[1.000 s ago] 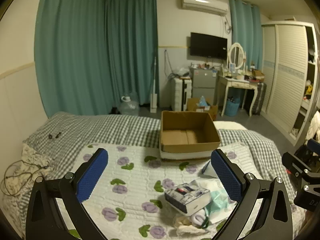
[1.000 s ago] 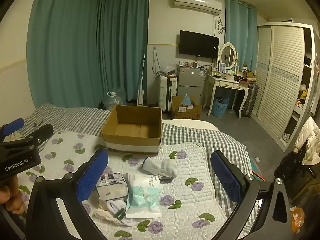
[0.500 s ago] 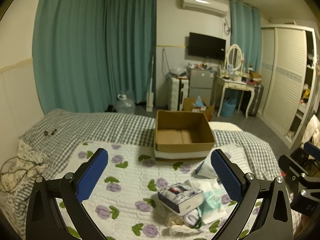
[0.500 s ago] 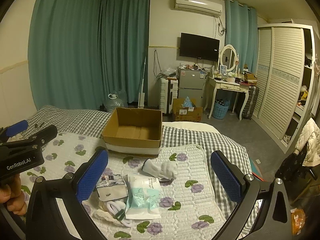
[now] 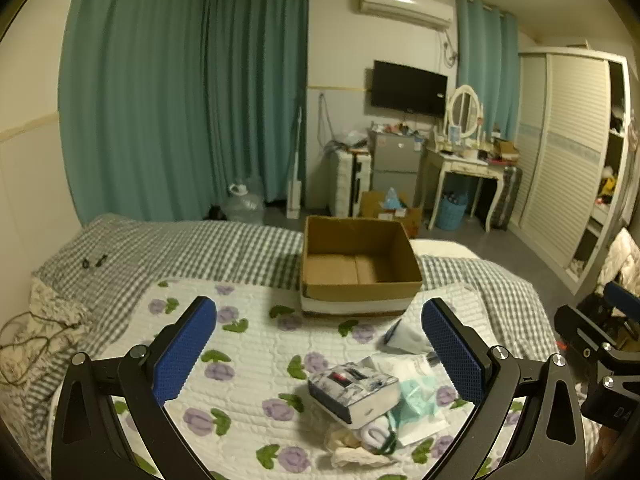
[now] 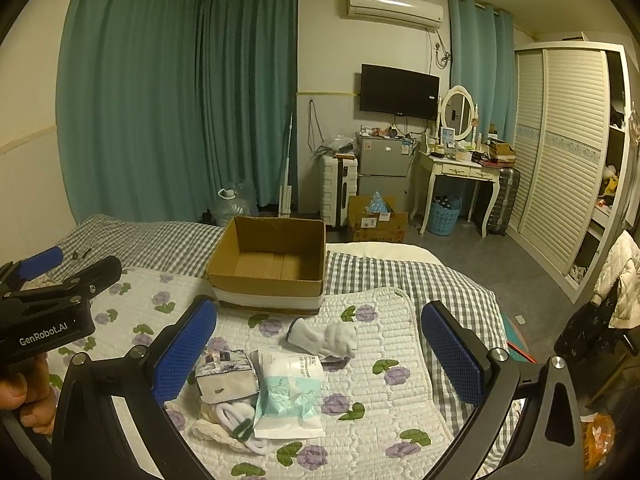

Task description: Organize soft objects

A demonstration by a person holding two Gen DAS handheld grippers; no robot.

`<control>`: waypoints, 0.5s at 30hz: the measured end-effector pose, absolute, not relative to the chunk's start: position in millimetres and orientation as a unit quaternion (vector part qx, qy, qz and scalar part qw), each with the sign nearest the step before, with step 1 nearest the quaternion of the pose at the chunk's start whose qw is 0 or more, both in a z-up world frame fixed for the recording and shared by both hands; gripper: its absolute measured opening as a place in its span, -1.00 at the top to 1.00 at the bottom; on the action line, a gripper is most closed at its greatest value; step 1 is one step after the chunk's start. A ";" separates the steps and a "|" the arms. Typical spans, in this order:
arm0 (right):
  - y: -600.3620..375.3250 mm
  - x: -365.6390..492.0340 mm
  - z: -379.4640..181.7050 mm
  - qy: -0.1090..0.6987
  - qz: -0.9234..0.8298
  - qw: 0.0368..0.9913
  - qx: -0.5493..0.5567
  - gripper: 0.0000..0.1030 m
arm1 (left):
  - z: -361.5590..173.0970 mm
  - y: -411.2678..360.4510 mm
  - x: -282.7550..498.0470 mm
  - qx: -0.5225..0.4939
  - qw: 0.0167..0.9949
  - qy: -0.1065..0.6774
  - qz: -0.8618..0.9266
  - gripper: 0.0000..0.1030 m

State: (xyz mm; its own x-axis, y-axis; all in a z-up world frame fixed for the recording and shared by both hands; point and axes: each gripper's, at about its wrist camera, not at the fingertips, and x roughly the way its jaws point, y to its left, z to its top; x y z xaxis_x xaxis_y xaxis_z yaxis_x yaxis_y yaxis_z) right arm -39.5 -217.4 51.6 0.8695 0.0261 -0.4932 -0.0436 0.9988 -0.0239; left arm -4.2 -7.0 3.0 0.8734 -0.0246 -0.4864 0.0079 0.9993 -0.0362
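Observation:
An empty cardboard box point(image 5: 358, 264) point(image 6: 272, 264) stands on the bed. In front of it lies a pile of soft things: a patterned tissue pack point(image 5: 354, 390) point(image 6: 226, 376), a teal-and-white plastic packet point(image 5: 418, 396) point(image 6: 290, 394), a white rolled sock point(image 6: 326, 338) point(image 5: 404, 334), and white cloth with a dark cord point(image 6: 234, 420) point(image 5: 370, 438). My left gripper point(image 5: 320, 354) is open and empty above the quilt, left of the pile. My right gripper point(image 6: 320, 354) is open and empty above the pile.
A white quilt with purple flowers point(image 6: 392, 376) covers a grey checked bedspread point(image 5: 192, 248). A cable point(image 5: 24, 340) lies at the bed's left edge. Beyond the bed are a small fridge point(image 6: 382, 168), a dressing table point(image 6: 460, 168) and a wardrobe point(image 6: 568, 152).
Both grippers have risen and tilted slightly, so the box and pile sit a little lower and further left in the left view. Nothing was grasped or moved.

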 end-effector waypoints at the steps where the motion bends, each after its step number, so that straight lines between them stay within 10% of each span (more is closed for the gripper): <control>1: -216.6 -39.7 52.1 0.254 0.018 0.967 -0.018 -1.00 | 2.5 -6.8 -3.4 -0.016 0.967 0.253 -0.008 -1.00; 15: -214.7 -42.0 53.3 0.249 0.020 0.968 -0.018 -1.00 | 6.2 -6.7 -6.3 -0.021 0.968 0.249 -0.006 -1.00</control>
State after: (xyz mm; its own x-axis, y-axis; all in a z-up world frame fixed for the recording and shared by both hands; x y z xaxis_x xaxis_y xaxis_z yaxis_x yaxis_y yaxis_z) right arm -42.0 -214.7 53.3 0.8752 0.0286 -0.4830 -0.0469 0.9986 -0.0259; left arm -6.3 -6.7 6.2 0.8758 -0.0216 -0.4822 0.0012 0.9991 -0.0426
